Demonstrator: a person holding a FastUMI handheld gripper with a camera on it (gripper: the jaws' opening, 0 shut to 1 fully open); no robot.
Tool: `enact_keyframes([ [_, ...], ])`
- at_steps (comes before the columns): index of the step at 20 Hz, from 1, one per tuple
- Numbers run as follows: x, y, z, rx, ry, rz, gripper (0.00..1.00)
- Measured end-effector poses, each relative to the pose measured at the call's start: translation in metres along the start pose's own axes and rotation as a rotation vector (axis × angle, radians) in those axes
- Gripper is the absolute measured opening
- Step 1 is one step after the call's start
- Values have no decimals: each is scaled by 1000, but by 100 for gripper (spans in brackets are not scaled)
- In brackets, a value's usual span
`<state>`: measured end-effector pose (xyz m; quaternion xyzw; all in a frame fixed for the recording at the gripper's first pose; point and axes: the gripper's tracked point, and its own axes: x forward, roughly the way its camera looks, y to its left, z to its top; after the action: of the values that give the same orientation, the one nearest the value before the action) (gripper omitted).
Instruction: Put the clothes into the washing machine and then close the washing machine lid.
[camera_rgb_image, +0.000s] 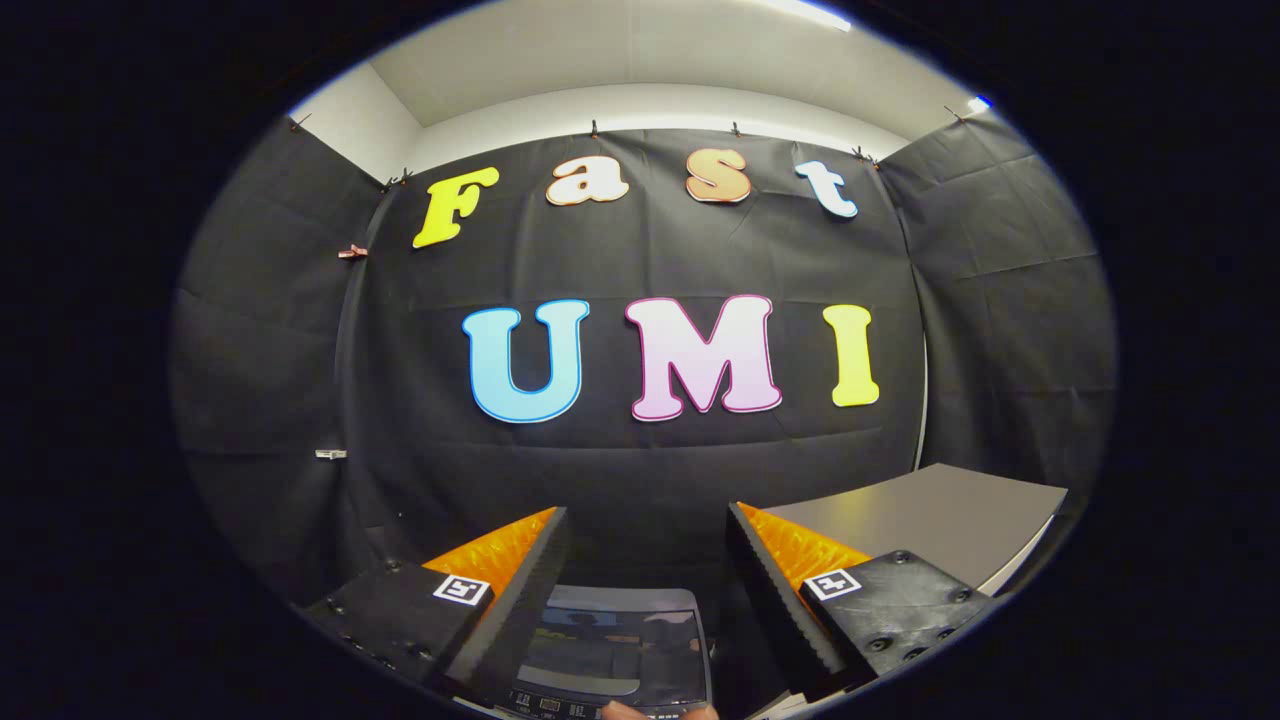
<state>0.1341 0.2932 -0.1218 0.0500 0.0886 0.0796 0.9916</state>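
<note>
The washing machine (612, 650) sits below, between my fingers, its glass lid down; my gripper (648, 530) is spread wide, holding nothing, a grey table (930, 520) beyond.

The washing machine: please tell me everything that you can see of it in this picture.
The washing machine shows in part, low between the open fingers of the gripper, which touch nothing. Its lid looks like dark, glossy glass in a light grey frame and lies flat, so it seems closed. A strip of small controls runs along the near edge, where a fingertip seems to touch. A grey tabletop stands beside it. No clothes are visible.
</note>
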Motion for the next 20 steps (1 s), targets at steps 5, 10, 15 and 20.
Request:
enact_keyframes([
  [5,-3,-9,-1,-17,12,8,98],
  [10,-3,-28,8,15,-13,-31,98],
  [15,-4,-43,14,49,-23,-50,98],
  [20,-4,-45,11,54,-14,-41,98],
])
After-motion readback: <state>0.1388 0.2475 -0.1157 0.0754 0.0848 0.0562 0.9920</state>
